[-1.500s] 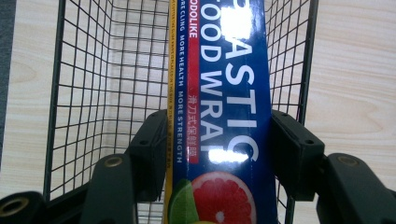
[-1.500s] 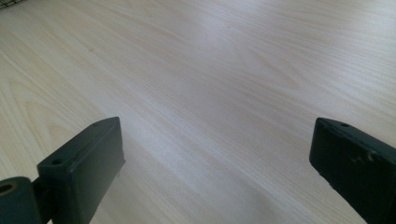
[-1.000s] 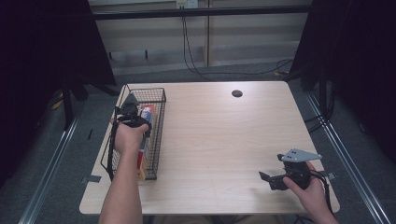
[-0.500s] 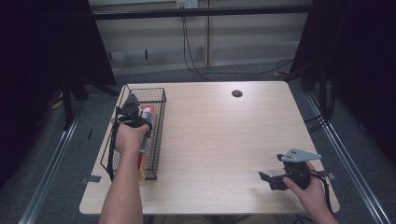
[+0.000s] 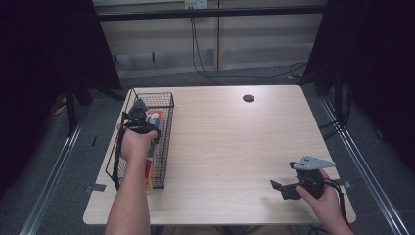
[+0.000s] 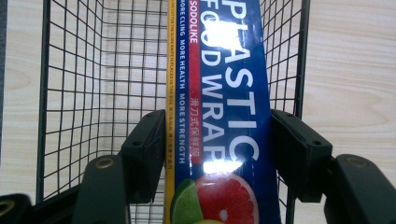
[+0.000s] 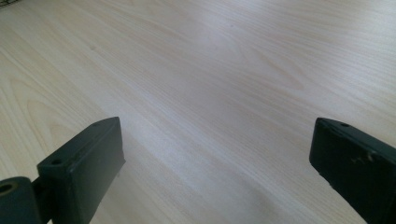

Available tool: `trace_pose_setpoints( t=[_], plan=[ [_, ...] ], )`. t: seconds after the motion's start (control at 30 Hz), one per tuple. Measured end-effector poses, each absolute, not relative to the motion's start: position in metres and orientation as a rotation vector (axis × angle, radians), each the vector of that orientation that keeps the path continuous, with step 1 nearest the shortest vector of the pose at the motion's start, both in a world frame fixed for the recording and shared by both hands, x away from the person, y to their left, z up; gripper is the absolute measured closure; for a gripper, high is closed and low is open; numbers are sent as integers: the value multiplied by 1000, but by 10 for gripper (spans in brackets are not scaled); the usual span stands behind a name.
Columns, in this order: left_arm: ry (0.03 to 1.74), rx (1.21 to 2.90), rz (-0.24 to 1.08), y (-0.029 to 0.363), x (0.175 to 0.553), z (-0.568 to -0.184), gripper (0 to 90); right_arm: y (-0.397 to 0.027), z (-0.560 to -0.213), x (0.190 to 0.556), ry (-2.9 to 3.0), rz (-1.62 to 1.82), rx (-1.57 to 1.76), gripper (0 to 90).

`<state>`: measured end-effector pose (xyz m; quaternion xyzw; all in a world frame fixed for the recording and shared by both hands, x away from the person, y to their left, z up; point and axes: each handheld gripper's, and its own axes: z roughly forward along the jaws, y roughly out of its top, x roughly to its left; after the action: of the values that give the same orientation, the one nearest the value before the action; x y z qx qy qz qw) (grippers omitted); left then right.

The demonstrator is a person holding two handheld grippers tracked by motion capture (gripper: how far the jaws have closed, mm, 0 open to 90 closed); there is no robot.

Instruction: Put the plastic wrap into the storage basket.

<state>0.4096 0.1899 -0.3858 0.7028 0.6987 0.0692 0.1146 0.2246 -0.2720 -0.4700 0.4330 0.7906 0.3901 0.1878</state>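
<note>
A long blue plastic food wrap box with a yellow side and fruit pictures lies lengthwise in a black wire basket. My left gripper straddles the box, and its jaws have just been opening. The pads now sit close against the two long sides without squeezing. In the high view the left gripper points down into the basket at the table's left, above the box. My right gripper rests low over the bare wood near the front right. Its jaws stand wide with nothing between them.
The light wooden table has a round black grommet near its far edge. The basket runs along the table's left edge. Dark curtains and metal floor rails flank the table, and cables hang against the back wall.
</note>
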Motion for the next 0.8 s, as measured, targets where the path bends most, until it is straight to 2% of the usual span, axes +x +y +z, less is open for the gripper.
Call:
trace_pose_setpoints(
  t=[0.57, 0.8],
  plan=[
    [1967, 2030, 255, 184, 407, -352, 300, -269, -469, 225, 2227, 1098, 1202, 28],
    [1874, 2035, 250, 170, 408, -341, 256, -270, -468, 225, 2225, 1099, 1207, 28]
  ],
)
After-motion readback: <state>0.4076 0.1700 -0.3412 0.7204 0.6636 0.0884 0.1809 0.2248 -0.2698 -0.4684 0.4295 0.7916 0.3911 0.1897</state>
